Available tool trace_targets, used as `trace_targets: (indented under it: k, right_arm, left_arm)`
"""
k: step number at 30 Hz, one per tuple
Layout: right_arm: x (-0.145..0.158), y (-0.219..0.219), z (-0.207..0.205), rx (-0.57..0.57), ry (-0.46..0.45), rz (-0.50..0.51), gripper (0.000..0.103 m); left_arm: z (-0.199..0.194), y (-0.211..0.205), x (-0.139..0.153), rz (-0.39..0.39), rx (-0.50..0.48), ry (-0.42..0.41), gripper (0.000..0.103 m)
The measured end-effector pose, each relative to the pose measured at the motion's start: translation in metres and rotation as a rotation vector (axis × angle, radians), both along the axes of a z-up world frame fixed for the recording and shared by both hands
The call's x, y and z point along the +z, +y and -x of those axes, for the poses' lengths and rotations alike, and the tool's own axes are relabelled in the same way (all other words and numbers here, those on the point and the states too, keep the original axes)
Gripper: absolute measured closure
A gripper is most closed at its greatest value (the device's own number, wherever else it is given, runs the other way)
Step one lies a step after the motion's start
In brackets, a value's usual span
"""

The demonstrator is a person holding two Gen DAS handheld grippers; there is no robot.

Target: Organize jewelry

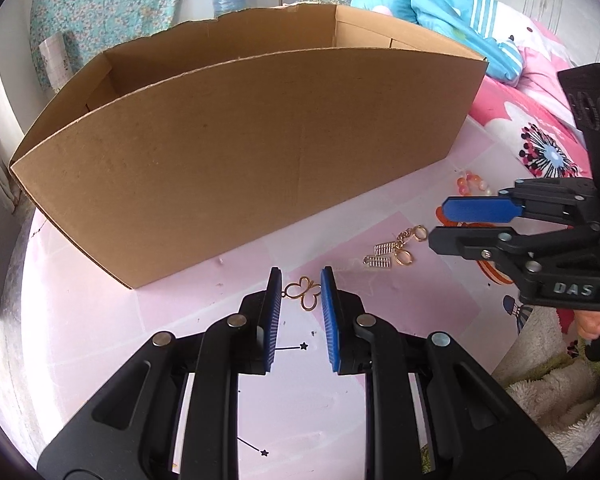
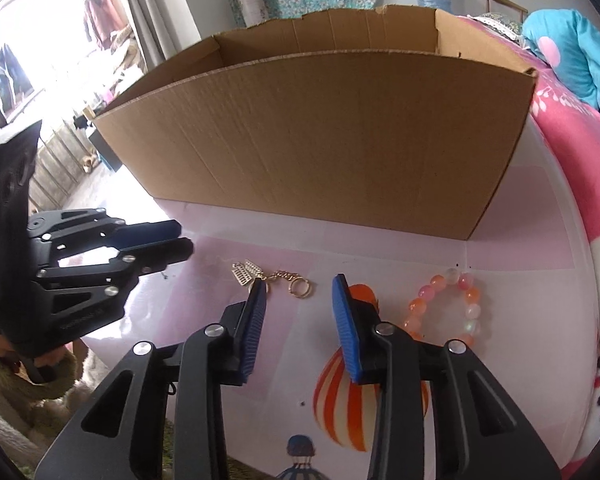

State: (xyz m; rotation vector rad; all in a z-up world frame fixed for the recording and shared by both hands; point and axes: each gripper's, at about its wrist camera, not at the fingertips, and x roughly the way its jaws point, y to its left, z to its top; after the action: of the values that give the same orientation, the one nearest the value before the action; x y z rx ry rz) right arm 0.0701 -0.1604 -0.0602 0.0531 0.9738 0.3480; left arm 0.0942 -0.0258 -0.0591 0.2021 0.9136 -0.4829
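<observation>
1 box (image 1: pixel 240 152); 1 butterfly charm (image 1: pixel 305 295); 1 keychain (image 2: pixel 276 278); 1 bead bracelet (image 2: pixel 446 306)

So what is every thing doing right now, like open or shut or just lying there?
Cardboard box: open at the top, upright.
Left gripper: open, around the butterfly charm.
Butterfly charm: flat on the table.
Right gripper: open, holding nothing.
Gold keychain: lying loose.
Bead bracelet: lying flat.

low over a pink tabletop (image 1: pixel 100 320), the left wrist camera looks forward between its own fingers at the cardboard box (image 1: pixel 236 160), close ahead. the right wrist camera sits just to its right, facing the same box (image 2: pixel 320 140). both views share the box and gold keychain (image 1: pixel 396 250) (image 2: pixel 272 278).
</observation>
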Motion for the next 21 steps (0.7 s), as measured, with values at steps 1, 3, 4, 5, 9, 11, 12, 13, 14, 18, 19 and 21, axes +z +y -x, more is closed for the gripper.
trace_targets:
  k: [1,3,4,5,9,11,12,13,14,18,19,21]
  right_arm:
    - [0.0,0.001,-0.002,0.006,0.001,0.005,0.074]
    - [-0.003,0.004,-0.006,0.027,0.003,0.026,0.078]
    - [-0.004,0.006,-0.007,0.035,0.004,0.038,0.079]
    - [-0.005,0.008,-0.008,0.047,0.005,0.057,0.081]
    - [-0.006,0.016,-0.007,0.086,-0.022,0.113,0.083]
    - [-0.007,0.02,-0.007,0.107,-0.031,0.137,0.086]
    - [-0.007,0.02,-0.007,0.114,-0.035,0.147,0.09]
    - [-0.007,0.021,-0.007,0.123,-0.033,0.144,0.092]
    - [-0.007,0.021,-0.008,0.131,-0.029,0.136,0.092]
    - [-0.006,0.019,-0.009,0.134,-0.032,0.131,0.092]
    - [-0.006,0.018,-0.008,0.132,-0.032,0.127,0.092]
    - [-0.005,0.017,-0.007,0.128,-0.032,0.122,0.092]
  left_arm:
    - [0.0,0.0,0.0,0.001,0.0,0.0,0.084]
    - [0.0,0.001,-0.001,0.002,-0.002,0.002,0.084]
    - [0.0,0.001,-0.001,0.005,-0.002,0.003,0.084]
    - [0.0,0.003,-0.002,0.006,-0.002,0.004,0.084]
    - [-0.001,0.006,-0.002,0.011,-0.002,0.007,0.084]
    - [-0.001,0.006,-0.003,0.01,-0.004,0.009,0.084]
    - [-0.001,0.006,-0.003,0.011,-0.004,0.011,0.084]
    - [-0.001,0.006,-0.004,0.011,-0.005,0.011,0.084]
    - [-0.002,0.006,-0.004,0.011,-0.005,0.011,0.084]
    - [-0.002,0.007,-0.003,0.013,-0.004,0.01,0.084]
    - [-0.002,0.007,-0.003,0.013,-0.004,0.01,0.084]
    - [-0.002,0.007,-0.003,0.012,-0.004,0.008,0.084]
